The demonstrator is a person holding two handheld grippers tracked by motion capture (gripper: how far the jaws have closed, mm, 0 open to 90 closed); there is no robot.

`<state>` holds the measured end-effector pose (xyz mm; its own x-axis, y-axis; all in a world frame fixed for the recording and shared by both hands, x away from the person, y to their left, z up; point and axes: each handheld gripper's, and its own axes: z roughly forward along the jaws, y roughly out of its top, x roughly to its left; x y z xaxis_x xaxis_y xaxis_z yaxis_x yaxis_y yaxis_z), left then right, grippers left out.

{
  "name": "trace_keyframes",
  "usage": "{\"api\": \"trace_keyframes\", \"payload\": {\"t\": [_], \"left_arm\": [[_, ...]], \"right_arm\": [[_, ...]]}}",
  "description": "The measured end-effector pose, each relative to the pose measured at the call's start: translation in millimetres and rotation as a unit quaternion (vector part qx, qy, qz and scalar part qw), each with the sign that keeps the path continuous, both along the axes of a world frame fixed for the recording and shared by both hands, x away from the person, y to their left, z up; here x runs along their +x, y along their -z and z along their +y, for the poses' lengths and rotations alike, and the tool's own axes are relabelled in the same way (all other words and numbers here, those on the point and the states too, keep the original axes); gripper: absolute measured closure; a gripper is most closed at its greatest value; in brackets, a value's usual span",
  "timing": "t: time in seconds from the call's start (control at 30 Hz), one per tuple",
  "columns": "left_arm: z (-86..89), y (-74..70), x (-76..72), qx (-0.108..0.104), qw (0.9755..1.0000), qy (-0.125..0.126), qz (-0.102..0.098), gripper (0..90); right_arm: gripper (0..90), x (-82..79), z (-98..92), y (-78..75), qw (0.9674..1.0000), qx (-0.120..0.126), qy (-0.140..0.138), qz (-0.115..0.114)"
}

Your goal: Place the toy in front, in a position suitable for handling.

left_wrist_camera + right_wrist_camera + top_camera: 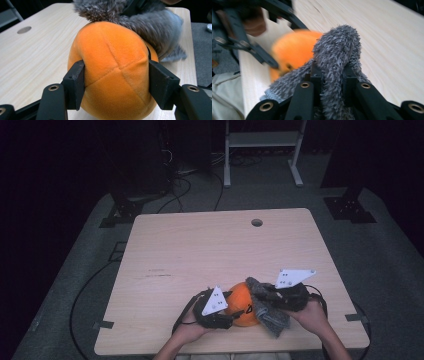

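Observation:
An orange plush ball (243, 309) rests on the wooden table (215, 250) near its front edge. My left gripper (116, 80) holds it from the left, one black pad (75, 82) pressed into each side of the ball (112, 62). A grey fuzzy cloth (269, 312) lies draped against the ball's right side. My right gripper (332, 77) is shut on a bunched fold of that cloth (337, 50), with the ball (292, 50) just beyond it. In the high view both grippers, left (231, 314) and right (265, 297), meet at the ball.
A round cable hole (257, 222) sits near the table's far edge. Beyond the table stand a white metal frame (262, 140) and dark stands, with cables on the grey floor. The person's lap is at the near edge.

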<state>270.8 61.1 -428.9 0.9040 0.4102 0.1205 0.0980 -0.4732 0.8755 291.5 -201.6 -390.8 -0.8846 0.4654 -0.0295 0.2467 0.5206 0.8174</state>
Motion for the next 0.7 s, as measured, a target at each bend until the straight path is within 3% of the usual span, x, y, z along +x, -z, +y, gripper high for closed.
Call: {"api": "trace_keyframes", "payload": {"t": [0.03, 0.07, 0.1, 0.13, 0.17, 0.23, 0.3, 0.37, 0.4, 0.5, 0.57, 0.63, 0.7], "left_arm": [[1.2, -1.0, 2.4, -0.004, 0.9999, -0.002, 0.012, 34.5], [1.4, -3.5, 5.5, -0.022, 0.9990, -0.005, 0.039, 29.3], [1.7, -6.2, 9.0, -0.051, 0.9956, -0.008, 0.078, 21.6], [2.2, -7.5, 11.7, -0.075, 0.9917, -0.011, 0.104, 16.9], [1.7, -7.4, 13.0, -0.079, 0.9905, -0.020, 0.111, 16.4], [2.0, -3.8, 13.7, -0.051, 0.9938, -0.028, 0.094, 22.0], [7.0, -1.2, 15.0, -0.061, 0.9927, -0.030, 0.100, 27.1], [9.2, -1.3, 15.3, -0.050, 0.9940, -0.030, 0.093, 30.8], [10.7, -1.4, 15.7, -0.047, 0.9940, -0.028, 0.095, 31.1], [11.0, -3.9, 17.8, -0.051, 0.9931, -0.027, 0.102, 24.0], [9.6, -6.5, 20.5, -0.057, 0.9917, -0.039, 0.108, 15.9], [7.9, -3.9, 22.3, -0.045, 0.9920, -0.049, 0.108, 15.0], [13.0, -0.1, 22.9, -0.039, 0.9928, -0.047, 0.104, 24.0]], "right_arm": [[76.0, 2.8, -3.5, 2.8, 0.9999, 0.007, 0.007, 0.011], [76.0, 4.2, -5.0, 4.0, 0.9998, 0.010, 0.010, 0.015], [76.1, 3.5, -3.9, 4.3, 0.9997, 0.012, 0.014, 0.014], [76.1, 2.3, -1.3, 4.5, 0.9997, 0.013, 0.016, 0.012], [76.1, 1.0, 1.4, 4.5, 0.9997, 0.016, 0.010, 0.012], [76.0, -0.7, 4.8, 4.2, 0.9997, 0.020, 0.000, 0.012], [76.0, 0.0, 4.1, 5.0, 0.9998, 0.017, 0.000, 0.012], [76.0, 1.1, 1.7, 6.2, 0.9999, -0.007, 0.012, 0.006], [76.0, 1.9, 0.0, 8.4, 0.9995, -0.023, 0.020, 0.001], [76.0, 2.8, -3.9, 11.9, 0.9995, -0.006, 0.025, 0.018], [75.9, -1.7, 4.0, 9.6, 0.9999, -0.008, 0.012, 0.003], [75.8, -5.6, 12.0, 8.2, 0.9999, 0.003, -0.011, 0.003], [75.7, -7.7, 16.7, 8.0, 0.9998, -0.013, -0.013, -0.007]]}}
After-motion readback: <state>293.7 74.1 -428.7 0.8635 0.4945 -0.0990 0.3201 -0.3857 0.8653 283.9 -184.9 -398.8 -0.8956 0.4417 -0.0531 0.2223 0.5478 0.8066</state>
